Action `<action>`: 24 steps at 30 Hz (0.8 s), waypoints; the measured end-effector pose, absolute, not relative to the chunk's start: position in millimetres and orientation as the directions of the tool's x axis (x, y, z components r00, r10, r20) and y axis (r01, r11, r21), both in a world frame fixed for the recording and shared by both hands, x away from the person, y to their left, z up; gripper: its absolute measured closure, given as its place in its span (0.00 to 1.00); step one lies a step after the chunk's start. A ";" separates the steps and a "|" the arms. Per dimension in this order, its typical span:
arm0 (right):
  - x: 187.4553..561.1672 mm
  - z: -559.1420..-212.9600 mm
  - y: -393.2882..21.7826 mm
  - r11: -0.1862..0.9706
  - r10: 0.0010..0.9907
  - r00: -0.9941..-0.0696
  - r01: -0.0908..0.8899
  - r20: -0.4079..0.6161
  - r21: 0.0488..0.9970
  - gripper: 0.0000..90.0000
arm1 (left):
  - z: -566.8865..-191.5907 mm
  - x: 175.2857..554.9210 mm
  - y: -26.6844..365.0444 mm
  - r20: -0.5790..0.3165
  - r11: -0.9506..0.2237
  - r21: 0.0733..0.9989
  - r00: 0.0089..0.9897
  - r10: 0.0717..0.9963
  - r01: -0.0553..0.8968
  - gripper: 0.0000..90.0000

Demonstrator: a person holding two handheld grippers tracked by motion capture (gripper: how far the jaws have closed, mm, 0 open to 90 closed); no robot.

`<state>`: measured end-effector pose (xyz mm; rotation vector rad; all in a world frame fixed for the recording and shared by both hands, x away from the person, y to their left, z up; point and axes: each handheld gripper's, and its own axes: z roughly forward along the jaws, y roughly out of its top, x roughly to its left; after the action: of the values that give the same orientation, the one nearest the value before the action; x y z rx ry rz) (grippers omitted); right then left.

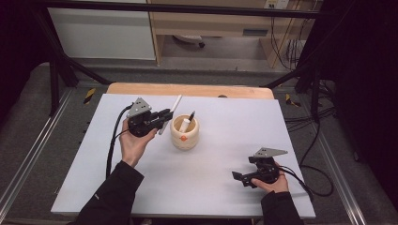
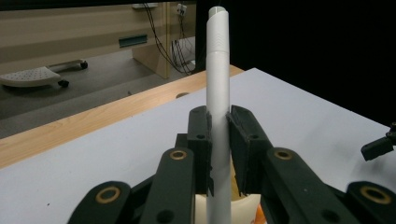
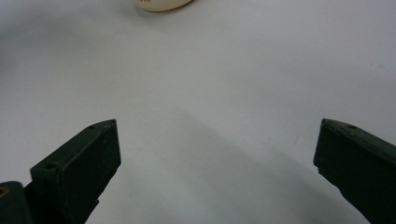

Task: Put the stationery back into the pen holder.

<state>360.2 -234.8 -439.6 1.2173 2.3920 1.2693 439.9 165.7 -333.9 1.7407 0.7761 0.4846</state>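
My left gripper [image 1: 165, 116] is shut on a long white marker [image 1: 171, 114], held just left of a cream round holder [image 1: 184, 133]. Seen from the left gripper view, the white marker [image 2: 218, 84] rises upright between my left gripper [image 2: 218, 128] jaws, with the holder [image 2: 250, 205] low behind them. Inside the holder stands another pen [image 1: 189, 120] with a dark tip. At the right front of the table my right gripper [image 1: 240, 177] rests low in the hand. The right gripper view has my right gripper [image 3: 217, 144] open wide over bare white surface, with the holder [image 3: 162, 4] at the top edge.
A white sheet [image 1: 220, 164] covers the wooden table [image 1: 187, 89]. Black cables [image 1: 112, 145] trail from both grippers. Dark frame bars [image 1: 61, 61] and floor cables stand beyond the table's sides.
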 end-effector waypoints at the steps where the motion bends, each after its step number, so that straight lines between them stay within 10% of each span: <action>1: 360.2 -439.7 -234.8 0.304 0.730 -0.651 0.583 0.209 0.754 0.02 | -333.3 441.5 163.7 -0.068 -0.162 0.953 0.700 0.711 0.257 0.87; 24: 359.9 -439.6 -234.9 0.307 0.727 -0.654 0.581 0.209 0.754 0.02 | -345.7 472.0 122.9 -0.046 -0.178 0.954 0.705 0.708 0.242 0.87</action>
<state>359.9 -234.9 -439.6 1.2132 2.3959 1.2686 472.0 122.9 -345.7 1.7443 0.7597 0.4961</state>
